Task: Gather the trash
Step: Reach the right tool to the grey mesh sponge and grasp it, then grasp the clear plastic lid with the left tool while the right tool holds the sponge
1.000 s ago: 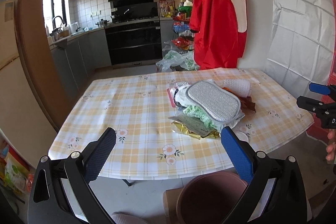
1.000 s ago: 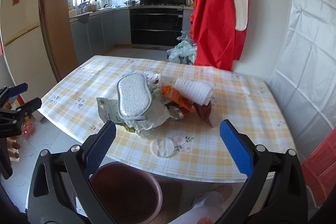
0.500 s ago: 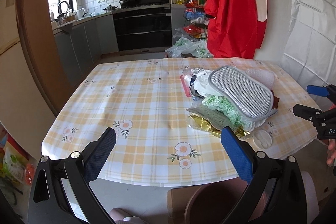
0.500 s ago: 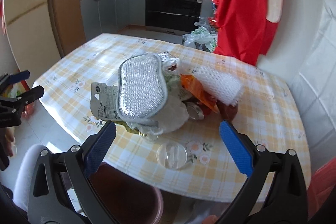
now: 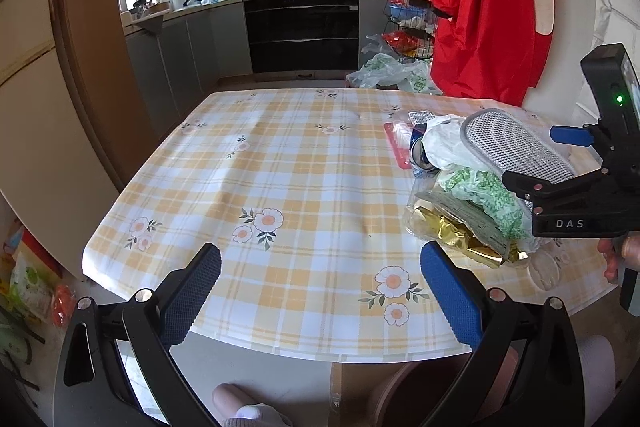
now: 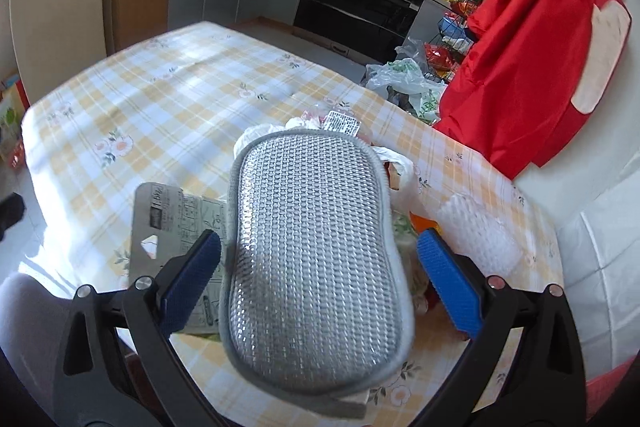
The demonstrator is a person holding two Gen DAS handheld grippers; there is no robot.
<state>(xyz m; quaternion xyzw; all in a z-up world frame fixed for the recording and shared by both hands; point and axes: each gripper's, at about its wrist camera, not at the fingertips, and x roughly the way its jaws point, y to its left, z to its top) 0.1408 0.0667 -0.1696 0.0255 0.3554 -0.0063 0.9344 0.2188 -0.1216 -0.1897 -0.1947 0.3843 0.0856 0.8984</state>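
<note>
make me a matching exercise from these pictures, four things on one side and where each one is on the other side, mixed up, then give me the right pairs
Things:
1. silver mesh scrubbing pad
2. red garment
3. gold foil wrapper
4. left gripper

Places:
A. hanging by the wall past the table's far edge
B. open over the bare near part of the tablecloth
C. at the bottom of the trash pile, on its near side
D. on top of the trash pile, between the fingers of the open right gripper

Pairs: 1-D, 2-A, 3-C, 4-B
</note>
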